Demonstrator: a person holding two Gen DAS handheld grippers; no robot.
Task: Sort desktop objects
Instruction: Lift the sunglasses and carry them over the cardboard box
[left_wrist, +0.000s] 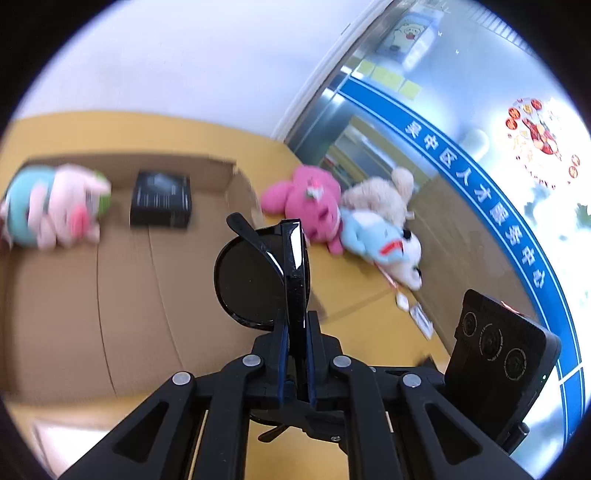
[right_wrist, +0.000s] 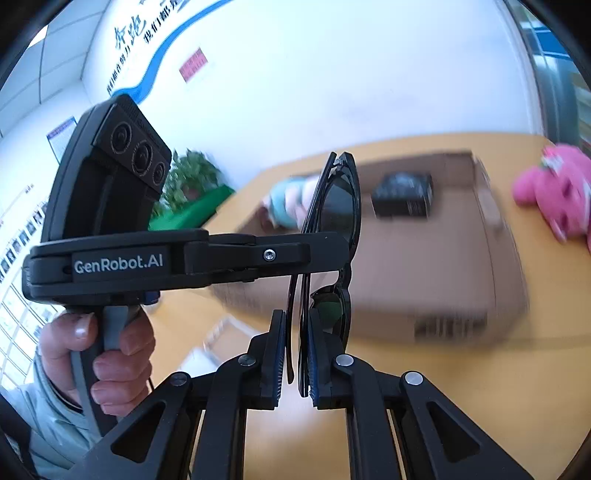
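Folded black sunglasses (left_wrist: 255, 280) are held in the air above a cardboard box (left_wrist: 110, 295). My left gripper (left_wrist: 295, 332) is shut on their frame. In the right wrist view the sunglasses (right_wrist: 332, 236) stand on edge; the left gripper (right_wrist: 317, 254) clamps them from the left, and my right gripper (right_wrist: 297, 332) has its jaws nearly closed around the lower end, a thin gap showing on the left side. A black box (left_wrist: 160, 199) and a pink-and-teal plush (left_wrist: 55, 206) lie inside the cardboard box.
A pink plush (left_wrist: 310, 203), a beige plush (left_wrist: 384, 192) and a blue-and-white plush (left_wrist: 384, 247) lie on the yellow table (left_wrist: 354, 284) right of the cardboard box. A glass door stands at the right. A green plant (right_wrist: 192, 177) stands far left.
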